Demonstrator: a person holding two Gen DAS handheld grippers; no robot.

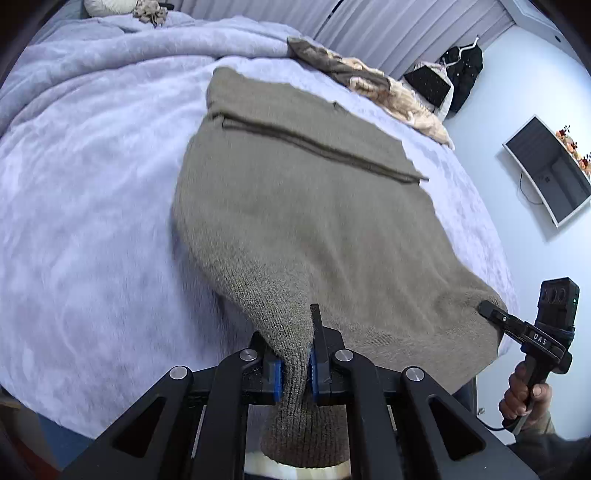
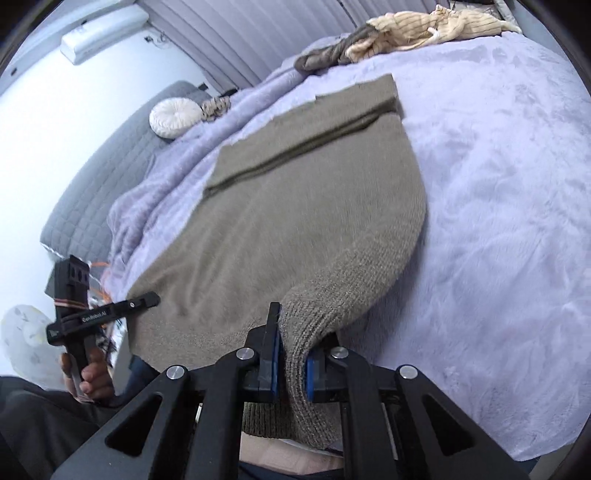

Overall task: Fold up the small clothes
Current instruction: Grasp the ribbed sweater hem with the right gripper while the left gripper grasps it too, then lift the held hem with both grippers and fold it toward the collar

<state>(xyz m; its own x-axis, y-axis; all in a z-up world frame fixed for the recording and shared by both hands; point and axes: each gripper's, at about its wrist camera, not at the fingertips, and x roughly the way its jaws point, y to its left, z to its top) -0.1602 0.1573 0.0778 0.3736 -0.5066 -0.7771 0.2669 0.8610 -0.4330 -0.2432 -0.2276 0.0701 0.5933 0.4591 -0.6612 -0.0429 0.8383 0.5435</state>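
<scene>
An olive-brown knit sweater point(image 1: 295, 206) lies spread on the lilac bed cover point(image 1: 92, 184), its far part folded over with a dark seam across it. My left gripper point(image 1: 295, 365) is shut on the sweater's near left corner, with knit bunched between the blue pads. My right gripper point(image 2: 291, 369) is shut on the near right corner of the same sweater point(image 2: 295, 206). The right gripper point(image 1: 487, 308) shows in the left wrist view, and the left gripper point(image 2: 151, 299) in the right wrist view. Both near corners are lifted off the cover.
A pile of beige and brown clothes point(image 1: 369, 81) lies at the far edge of the bed and shows in the right wrist view point(image 2: 406, 33). A round white cushion point(image 2: 173, 118) sits by the grey headboard point(image 2: 103, 173). A wall screen point(image 1: 550, 170) hangs at right.
</scene>
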